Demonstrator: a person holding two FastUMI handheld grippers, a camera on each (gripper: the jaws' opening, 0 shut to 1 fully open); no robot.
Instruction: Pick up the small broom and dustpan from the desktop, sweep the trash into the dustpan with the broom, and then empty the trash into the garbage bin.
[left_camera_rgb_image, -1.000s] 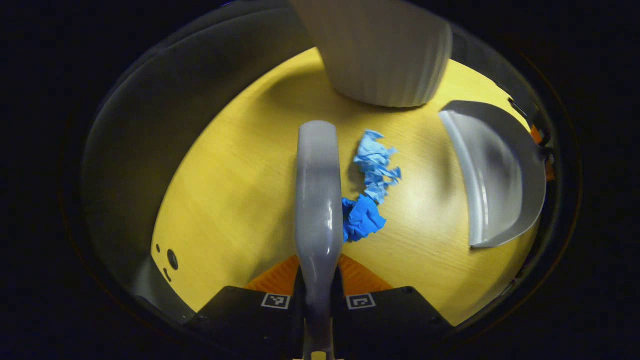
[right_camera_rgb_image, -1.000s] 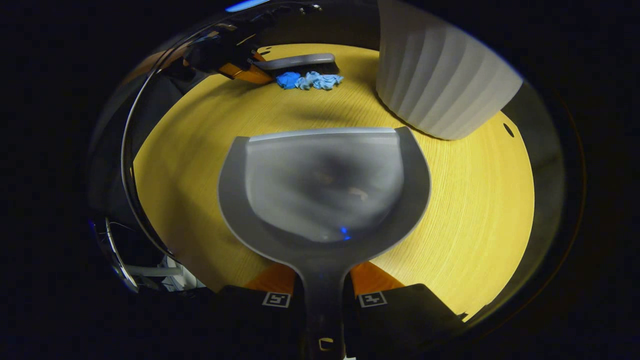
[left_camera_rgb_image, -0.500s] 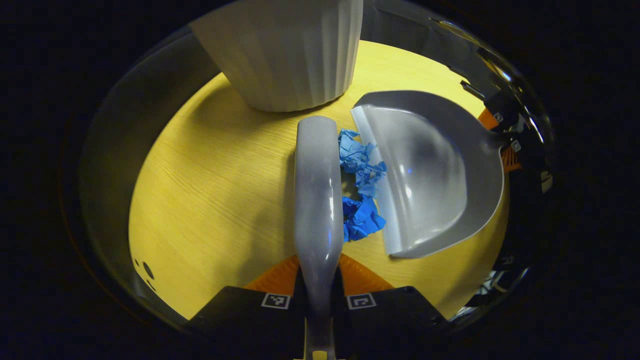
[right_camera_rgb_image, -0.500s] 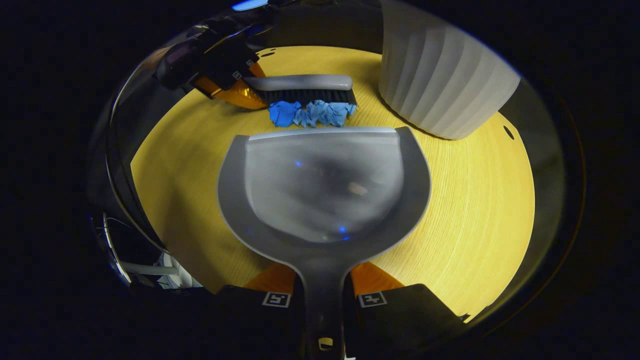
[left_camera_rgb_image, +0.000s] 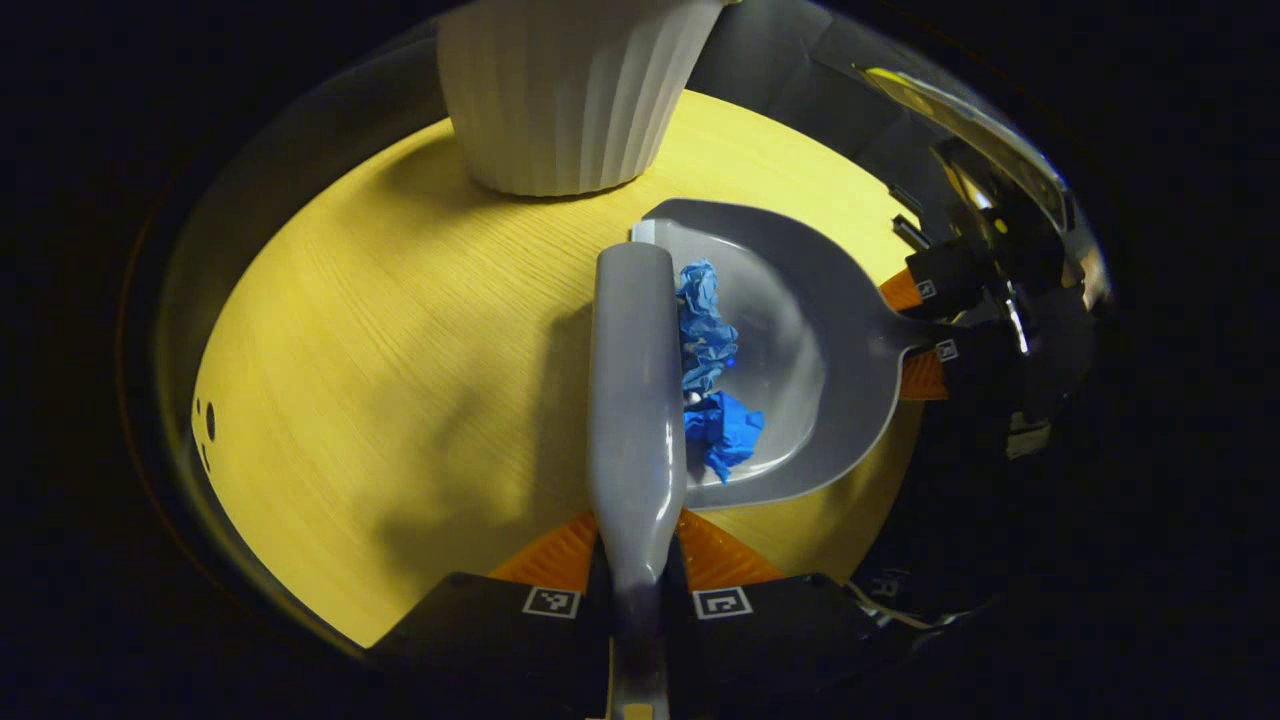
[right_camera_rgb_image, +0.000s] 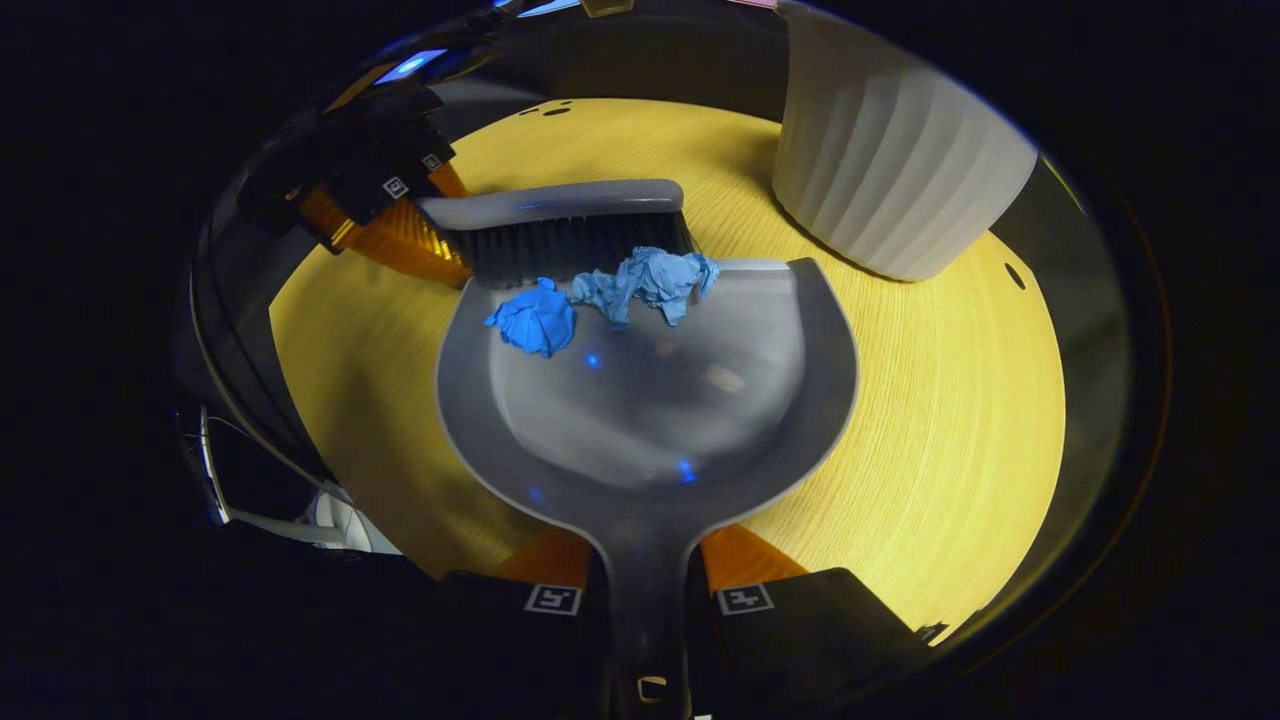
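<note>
Because the broom (left_camera_rgb_image: 637, 390) bars the lip, both paper scraps (right_camera_rgb_image: 600, 300) sit inside the dustpan (right_camera_rgb_image: 650, 400). Left tongs (left_camera_rgb_image: 637, 560) clamp the broom's handle, right tongs (right_camera_rgb_image: 645, 575) the pan's. Bin (right_camera_rgb_image: 900, 170) at one o'clock on the tabletop (right_camera_rgb_image: 950, 420).

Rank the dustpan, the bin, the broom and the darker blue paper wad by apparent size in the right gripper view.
1. Grey plastic dustpan, though nearest the camera.
2. White ribbed garbage bin, cropped, so unsure.
3. Grey broom with black bristles.
4. Dark blue crumpled paper wad.
</note>
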